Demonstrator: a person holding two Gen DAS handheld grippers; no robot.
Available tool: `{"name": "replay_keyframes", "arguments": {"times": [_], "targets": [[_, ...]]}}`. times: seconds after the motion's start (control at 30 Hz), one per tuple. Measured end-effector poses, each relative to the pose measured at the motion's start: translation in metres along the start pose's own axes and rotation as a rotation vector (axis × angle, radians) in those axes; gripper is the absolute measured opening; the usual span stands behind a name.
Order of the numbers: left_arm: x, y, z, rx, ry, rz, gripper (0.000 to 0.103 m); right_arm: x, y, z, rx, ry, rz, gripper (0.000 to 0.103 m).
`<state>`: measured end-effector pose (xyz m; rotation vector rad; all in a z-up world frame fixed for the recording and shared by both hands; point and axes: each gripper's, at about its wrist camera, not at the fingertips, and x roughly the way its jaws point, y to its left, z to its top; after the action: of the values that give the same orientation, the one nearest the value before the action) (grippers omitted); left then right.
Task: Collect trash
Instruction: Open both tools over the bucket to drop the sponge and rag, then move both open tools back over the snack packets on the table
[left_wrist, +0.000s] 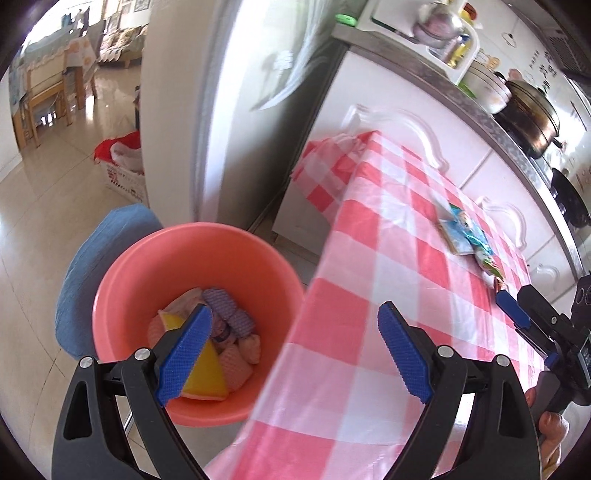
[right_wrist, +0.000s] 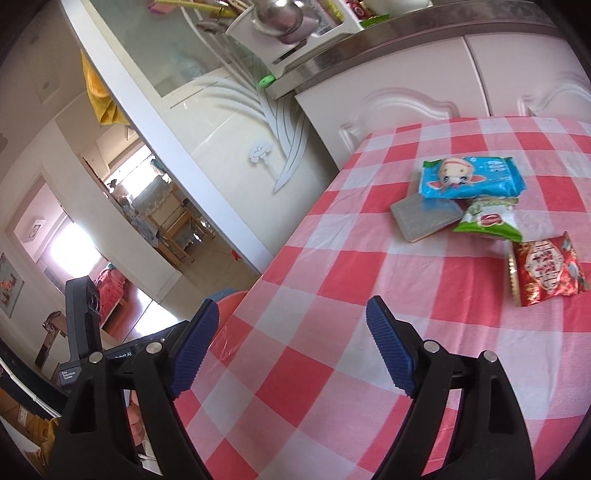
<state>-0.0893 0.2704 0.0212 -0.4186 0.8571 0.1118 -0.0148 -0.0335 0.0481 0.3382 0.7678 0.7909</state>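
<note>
A pink bucket stands on the floor beside the table's left edge and holds several crumpled wrappers. My left gripper is open and empty, above the bucket's rim and the table edge. On the red-and-white checked tablecloth lie a blue snack packet, a grey flat packet, a green-and-white packet and a red packet. My right gripper is open and empty, low over the cloth, short of the packets. It also shows in the left wrist view.
White kitchen cabinets with a counter holding pots and a kettle stand behind the table. A glass sliding door is to the left. A blue stool sits beside the bucket.
</note>
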Motion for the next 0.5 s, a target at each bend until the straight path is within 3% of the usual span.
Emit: {"name": "replay_keyframes", "arguments": {"times": [0.5], "targets": [[0.002, -0.071, -0.004, 0.112, 0.022, -0.018, 0.090, -0.049, -0.051, 0.012, 0.087, -0.088, -0.033, 0.083]]}}
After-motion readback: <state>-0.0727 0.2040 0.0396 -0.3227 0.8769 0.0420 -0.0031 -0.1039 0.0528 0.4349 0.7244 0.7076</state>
